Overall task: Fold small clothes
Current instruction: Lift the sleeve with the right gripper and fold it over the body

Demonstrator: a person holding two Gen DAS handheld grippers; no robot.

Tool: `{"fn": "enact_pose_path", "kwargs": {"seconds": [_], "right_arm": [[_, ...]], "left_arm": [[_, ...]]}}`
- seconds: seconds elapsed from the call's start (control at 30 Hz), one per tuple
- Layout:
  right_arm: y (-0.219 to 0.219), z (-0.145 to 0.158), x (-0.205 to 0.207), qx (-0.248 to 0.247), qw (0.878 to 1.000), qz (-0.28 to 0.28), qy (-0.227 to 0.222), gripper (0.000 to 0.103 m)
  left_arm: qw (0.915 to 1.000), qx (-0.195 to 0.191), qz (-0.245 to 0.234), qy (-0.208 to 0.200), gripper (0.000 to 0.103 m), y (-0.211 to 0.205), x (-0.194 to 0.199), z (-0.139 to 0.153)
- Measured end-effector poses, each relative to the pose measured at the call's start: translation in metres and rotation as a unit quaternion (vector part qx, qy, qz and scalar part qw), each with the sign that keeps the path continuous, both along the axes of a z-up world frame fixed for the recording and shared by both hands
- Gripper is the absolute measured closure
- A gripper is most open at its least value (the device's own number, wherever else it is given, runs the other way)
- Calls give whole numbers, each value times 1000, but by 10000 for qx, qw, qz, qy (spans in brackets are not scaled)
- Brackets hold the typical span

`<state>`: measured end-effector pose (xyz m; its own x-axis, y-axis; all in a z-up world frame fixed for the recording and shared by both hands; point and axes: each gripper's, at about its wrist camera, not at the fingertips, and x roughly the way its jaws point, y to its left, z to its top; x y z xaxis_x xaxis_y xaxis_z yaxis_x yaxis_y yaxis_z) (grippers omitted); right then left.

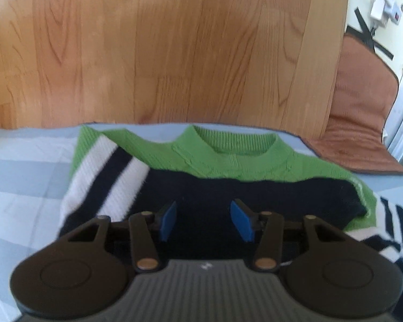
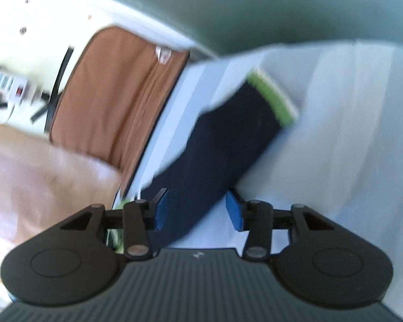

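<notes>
Sleeve-folding stage by the looks of it: the green-and-navy sweater (image 1: 228, 171) lies mid-frame on the striped sheet (image 1: 24, 177), left gripper (image 1: 204, 221) parted and empty, right gripper (image 2: 197, 210) loosely straddling the unfolded navy sleeve (image 2: 228, 139), so next it probably needs pinching and folding across.

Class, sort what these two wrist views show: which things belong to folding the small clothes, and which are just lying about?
Belongs to the job: green sweater, its navy sleeve, left gripper, right gripper, both open.

Lying about: brown cushion, power strip, checked sheet.
</notes>
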<state>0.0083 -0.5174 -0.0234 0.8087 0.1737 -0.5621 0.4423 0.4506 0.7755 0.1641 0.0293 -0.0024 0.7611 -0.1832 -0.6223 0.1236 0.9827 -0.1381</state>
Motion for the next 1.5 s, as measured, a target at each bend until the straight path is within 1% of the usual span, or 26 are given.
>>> {"fn": "enact_pose_path", "kwargs": {"seconds": [0.03, 0.1, 0.13, 0.23, 0.3, 0.37, 0.4, 0.47, 0.57, 0.63, 0.67, 0.73, 0.8, 0.87, 0.93, 1.0, 1.1, 1.17, 1.23, 1.3, 1.33, 1.37, 1.4, 1.43, 1.47, 1.5], "right_arm": [[-2, 0, 9, -64, 10000, -19, -36, 57], [-4, 1, 29, -468, 9988, 91, 75, 84], [-7, 1, 38, -586, 9982, 108, 42, 92], [-18, 22, 67, -1029, 9941, -37, -341, 92], [-23, 42, 86, -1244, 9887, -144, -826, 93], [-21, 52, 100, -1391, 9811, -68, -1342, 93], [-16, 52, 109, -1585, 9776, 13, -1385, 93], [-8, 41, 127, -1792, 9779, 120, -1068, 93], [-16, 10, 142, -1345, 9896, -40, -509, 92], [-18, 2, 140, -920, 9944, -203, -483, 92], [-13, 7, 140, -885, 9944, -203, -543, 92], [2, 33, 138, -1043, 9912, 7, -813, 92], [27, 69, 143, -1309, 9838, 349, -1174, 92], [63, 109, 156, -1562, 9722, 812, -1544, 92], [105, 148, 163, -1829, 9530, 1413, -1958, 92], [161, 180, 179, -2169, 9240, 2098, -2347, 92], [256, 201, 181, -2537, 8673, 3238, -2803, 92], [322, 193, 185, -2636, 8281, 4017, -2886, 89], [383, 162, 187, -2578, 7910, 4836, -2720, 86], [430, 116, 188, -2511, 7569, 5623, -2190, 77], [444, 94, 190, -2522, 7429, 5929, -1815, 69], [449, 76, 192, -2548, 7350, 6107, -1480, 69], [443, 66, 191, -2527, 7372, 6125, -1323, 69], [429, 66, 193, -2446, 7483, 6026, -1309, 68], [406, 68, 188, -2319, 7669, 5828, -1360, 65], [378, 74, 193, -2189, 7911, 5526, -1444, 60]], "left_arm": [[9999, 119, -6, -65, 56, -2, 0, -5], [9991, 370, -55, -212, 55, -7, -4, -7], [9989, 417, -57, -222, 55, -9, -5, -7], [9982, 547, -57, -246, 53, -13, -6, -7], [9977, 626, -48, -262, 53, -16, -6, -7], [9972, 695, -34, -282, 52, -18, -6, -7], [9970, 712, -28, -285, 52, -19, -6, -8], [9970, 724, -14, -278, 51, -18, -5, -7], [9967, 768, 5, -265, 48, -18, -5, -7], [9964, 808, -25, -246, 44, -20, -3, -7], [9964, 817, -44, -235, 44, -20, -3, -7], [9973, 708, -92, -168, 44, -16, -3, -3], [9997, 207, -79, -109, 44, -3, -6, 7], [9989, -452, 8, -126, 44, 16, -10, 22], [9943, -1042, 83, -227, 43, 39, -19, 39], [9897, -1357, 211, -415, 43, 63, -32, 55], [9843, -1585, 412, -653, 40, 93, -51, 69], [9812, -1704, 565, -705, 36, 112, -60, 72], [9801, -1756, 648, -656, 32, 125, -65, 69], [9828, -1645, 670, -507, 31, 128, -63, 59], [9845, -1578, 661, -390, 31, 130, -59, 55], [9863, -1505, 632, -247, 31, 128, -55, 48], [9876, -1445, 595, -141, 31, 127, -51, 43], [9892, -1365, 540, -44, 31, 124, -47, 37], [9905, -1279, 497, 21, 32, 122, -42, 33], [9919, -1179, 465, 79, 32, 118, -35, 30]]}}
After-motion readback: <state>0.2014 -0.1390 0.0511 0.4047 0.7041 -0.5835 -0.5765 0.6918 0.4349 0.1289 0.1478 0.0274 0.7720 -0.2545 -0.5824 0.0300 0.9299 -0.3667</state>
